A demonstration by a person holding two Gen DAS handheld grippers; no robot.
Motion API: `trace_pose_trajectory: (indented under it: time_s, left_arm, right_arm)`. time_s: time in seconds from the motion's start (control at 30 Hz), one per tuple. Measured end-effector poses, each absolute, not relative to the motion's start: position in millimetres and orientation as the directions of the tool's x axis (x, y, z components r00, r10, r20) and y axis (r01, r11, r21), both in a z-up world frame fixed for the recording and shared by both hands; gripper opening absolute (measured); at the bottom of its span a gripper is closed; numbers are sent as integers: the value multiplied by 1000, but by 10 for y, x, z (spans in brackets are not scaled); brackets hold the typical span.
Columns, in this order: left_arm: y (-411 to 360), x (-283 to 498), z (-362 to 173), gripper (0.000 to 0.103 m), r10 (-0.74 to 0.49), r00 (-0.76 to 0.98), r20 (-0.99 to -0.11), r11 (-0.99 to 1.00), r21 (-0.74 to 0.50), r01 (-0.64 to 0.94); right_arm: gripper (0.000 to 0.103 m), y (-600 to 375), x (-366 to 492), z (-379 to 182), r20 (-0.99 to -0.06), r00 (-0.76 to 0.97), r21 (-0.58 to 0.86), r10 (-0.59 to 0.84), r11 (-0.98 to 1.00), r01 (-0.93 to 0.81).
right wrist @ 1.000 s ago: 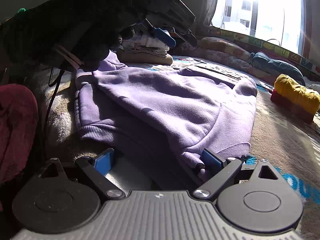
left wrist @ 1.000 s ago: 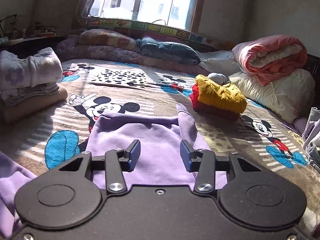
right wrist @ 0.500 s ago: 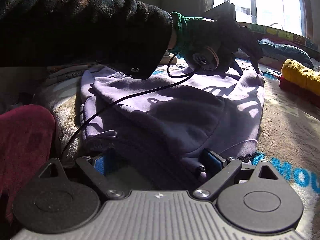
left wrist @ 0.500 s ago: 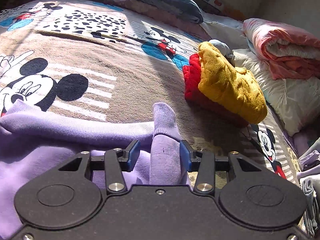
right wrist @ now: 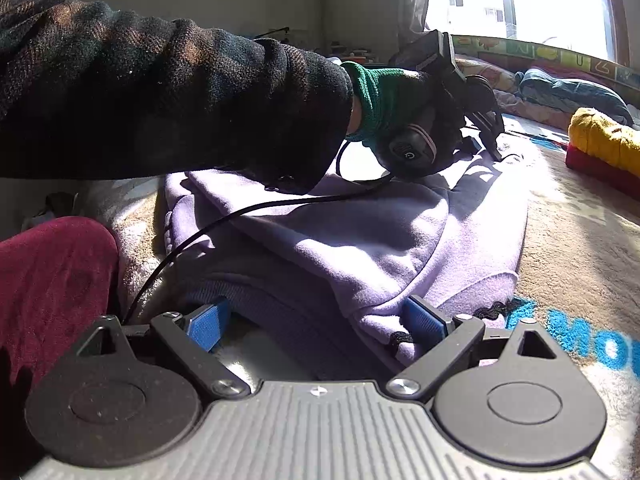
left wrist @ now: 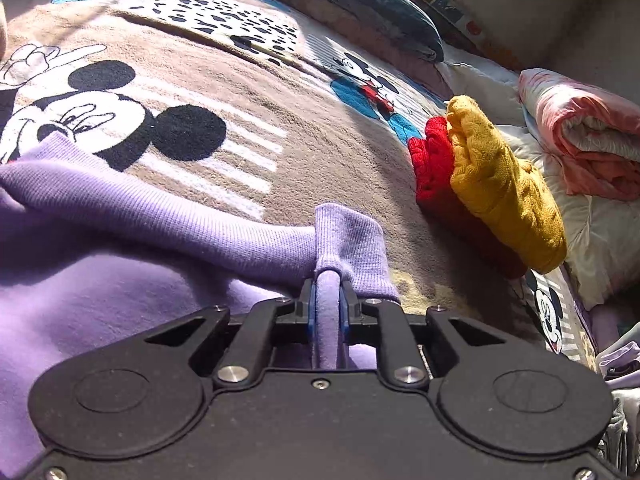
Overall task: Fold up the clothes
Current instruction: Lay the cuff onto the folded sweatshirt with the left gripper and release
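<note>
A purple sweatshirt (right wrist: 360, 240) lies partly folded on a cartoon-mouse blanket (left wrist: 248, 80). In the left wrist view my left gripper (left wrist: 328, 300) is shut on the sweatshirt's sleeve (left wrist: 332, 312) just behind its ribbed cuff (left wrist: 348, 236), which sticks out past the blue pads. The sweatshirt's ribbed hem (left wrist: 140, 208) runs off to the left. In the right wrist view my right gripper (right wrist: 316, 324) stands open at the sweatshirt's near edge, fabric lying between its fingers (right wrist: 424, 322). A person's dark sleeve (right wrist: 180, 100) and green-cuffed glove reach across, holding the left gripper (right wrist: 494, 142) at the sweatshirt's far end.
A folded yellow garment (left wrist: 504, 192) lies on a red one (left wrist: 432, 160) to the right. A rolled pink quilt (left wrist: 580, 136) and pillows sit beyond. Dark red cloth (right wrist: 52, 280) lies at the left. A black cable (right wrist: 240, 216) trails over the sweatshirt.
My left gripper dropped toward the far corner of the sweatshirt and closed on the sleeve near the cuff. The right gripper stayed open at the near edge.
</note>
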State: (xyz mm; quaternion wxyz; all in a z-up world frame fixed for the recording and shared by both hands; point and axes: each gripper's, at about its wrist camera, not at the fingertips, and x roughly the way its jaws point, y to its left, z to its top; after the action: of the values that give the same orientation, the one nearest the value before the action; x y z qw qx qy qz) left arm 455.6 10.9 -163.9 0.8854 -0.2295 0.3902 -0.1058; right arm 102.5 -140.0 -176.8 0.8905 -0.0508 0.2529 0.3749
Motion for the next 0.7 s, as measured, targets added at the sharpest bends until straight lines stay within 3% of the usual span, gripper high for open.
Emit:
trace_pose_trajectory:
  time_s: [0.13,0.23,0.4,0.53,0.6,0.7]
  left_arm:
    - [130,4456,-1445,21,-310,714,-628,900,-436,7]
    - [40,4319,-1195,21,-182,781,-598,964,-266,21]
    - [-330,4318,-1072,21,-239,786,-570,971,-147,188]
    - [-451,4658,-1491,21,-166,718,-676,985,-78,154]
    - [-406,4693,-1685,23,-146,735,-662,988,-57,145]
    - [-424,4744,-1574,24,-134,716,-685,989,-42,145]
  right_arm:
    - [94,-1383,1012,-1772,-488,596,92,638,716,-692]
    - [94,-1373,1007,-1775,-489,599,87,634,719,-690]
    - [95,-1366,1011,-1783,-489,600,87,634,719,-689]
    - [98,-1362,1021,-1798,-490,592,89,640,712,-697]
    - [99,-1367,1032,-1809,-490,587,90,644,707,-701]
    - [99,-1360,996,-1821,-485,593,77,643,706,-704]
